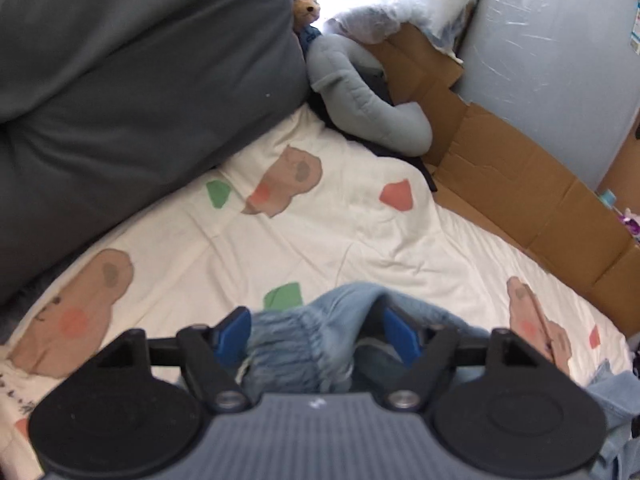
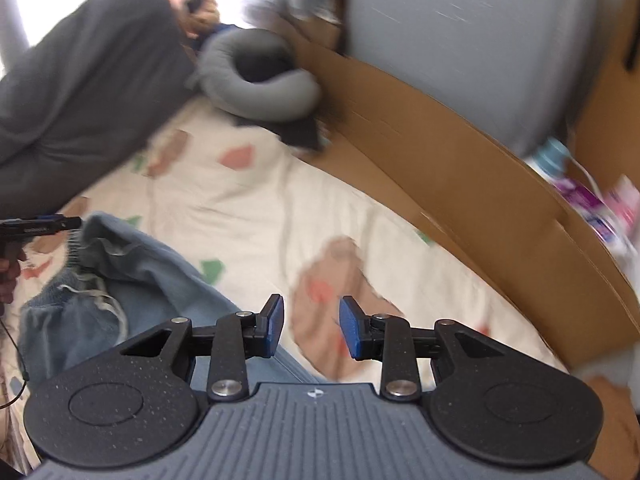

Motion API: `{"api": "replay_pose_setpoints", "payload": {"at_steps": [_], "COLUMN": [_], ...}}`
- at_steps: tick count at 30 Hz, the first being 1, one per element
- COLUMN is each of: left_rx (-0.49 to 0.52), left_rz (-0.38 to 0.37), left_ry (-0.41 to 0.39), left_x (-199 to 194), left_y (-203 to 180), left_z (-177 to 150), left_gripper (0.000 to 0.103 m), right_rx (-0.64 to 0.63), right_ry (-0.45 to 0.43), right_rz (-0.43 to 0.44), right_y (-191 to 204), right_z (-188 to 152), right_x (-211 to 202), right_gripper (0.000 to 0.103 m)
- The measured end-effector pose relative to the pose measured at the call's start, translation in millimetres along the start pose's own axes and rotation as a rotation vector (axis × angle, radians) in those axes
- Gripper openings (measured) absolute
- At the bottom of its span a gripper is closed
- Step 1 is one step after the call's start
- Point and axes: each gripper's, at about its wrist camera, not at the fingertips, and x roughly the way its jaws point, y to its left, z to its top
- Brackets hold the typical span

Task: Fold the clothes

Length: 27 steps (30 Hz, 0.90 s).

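**Lying bunched on the bed: blue trousers between two spread claws**

Resting crumpled on a cream bedspread (image 1: pixel 360 232) printed with brown bears and red and green patches, the light-blue trousers (image 1: pixel 304 344) are showing their gathered elastic waistband toward the left wrist camera. The left gripper (image 1: pixel 316 334) is standing released, its blue pads (image 1: pixel 230 334) set wide on either side of the waistband; the cloth is sitting in the gap, and whether a pad is touching it cannot be told. From the right wrist view the same trousers (image 2: pixel 132 280) are spreading to the lower left, a drawstring trailing over them. The right gripper (image 2: pixel 312 328) is hanging released too, nothing between its fingers, the trousers' edge passing just beneath the left one. Farther out, a dark grey cushion (image 1: pixel 132 80) is leaning at the bedspread's far left, a grey neck pillow (image 1: pixel 360 96) is lying beyond it, and flattened brown cardboard (image 1: pixel 520 184) is lining the right side.
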Motion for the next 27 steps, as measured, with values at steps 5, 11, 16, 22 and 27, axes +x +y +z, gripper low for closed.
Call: {"api": "replay_pose_setpoints", "payload": {"at_steps": [5, 11, 16, 22, 27], "left_rx": [-0.051, -0.146, -0.215, -0.285, -0.354], "left_rz": [0.072, 0.170, 0.212, 0.228, 0.217], "left_ry": [0.033, 0.063, 0.095, 0.117, 0.161], "left_x": [-25, -62, -84, -105, -100], "left_y": [34, 77, 102, 115, 122], "left_z": [-24, -56, -77, -99, -123], "left_gripper": [0.075, 0.074, 0.074, 0.074, 0.072], "right_rx": [-0.127, -0.265, -0.367, -0.509, -0.617], "right_ry": [-0.039, -0.081, -0.086, -0.072, -0.051], "right_rz": [0.082, 0.198, 0.282, 0.341, 0.384], "right_y": [34, 84, 124, 173, 215], "right_z": [22, 55, 82, 108, 120], "right_x": [24, 54, 79, 102, 123], "right_gripper": [0.040, 0.041, 0.047, 0.048, 0.057]}}
